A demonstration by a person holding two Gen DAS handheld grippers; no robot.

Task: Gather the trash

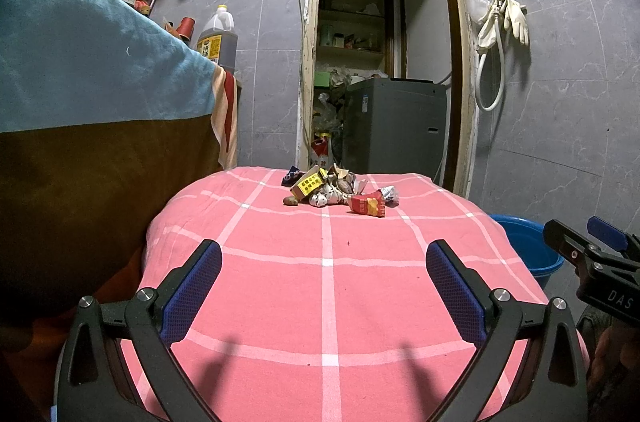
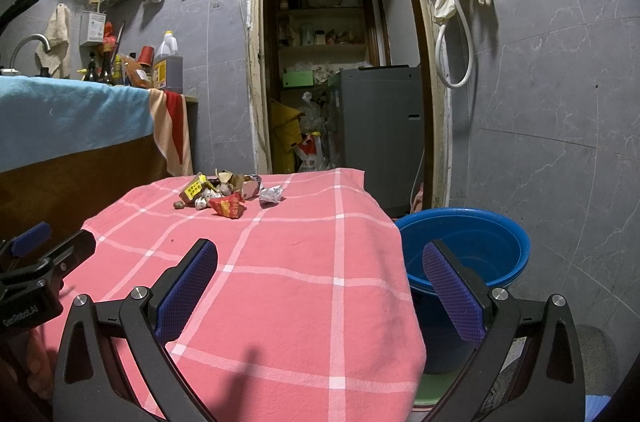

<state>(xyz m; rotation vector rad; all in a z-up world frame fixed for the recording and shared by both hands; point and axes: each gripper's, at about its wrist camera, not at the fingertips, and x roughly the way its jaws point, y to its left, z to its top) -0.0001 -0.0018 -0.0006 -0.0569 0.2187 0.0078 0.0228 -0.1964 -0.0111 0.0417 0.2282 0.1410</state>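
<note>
At 12 o'clock on pink-checked counter [image 1: 328,282]: trash pile [image 1: 340,192], untouched. Left tool [image 1: 324,262] and right tool [image 2: 320,262] both spread wide, empty. Blue bucket [image 2: 504,246] at 3 o'clock. Step: approach. Next: reach forward, pinch red wrapper [image 2: 228,206].

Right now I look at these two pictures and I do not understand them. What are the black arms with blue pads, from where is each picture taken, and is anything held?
They are two hand-held grippers, each carried by a person, each with its own camera looking along its fingers. One picture comes from the left gripper, the other from the right gripper. Both are open and hold nothing. Ahead, on the pink checked cloth, lies a small trash pile: crumpled wrappers and a small box. A blue bucket stands on the floor beside the table, on the right.
</note>
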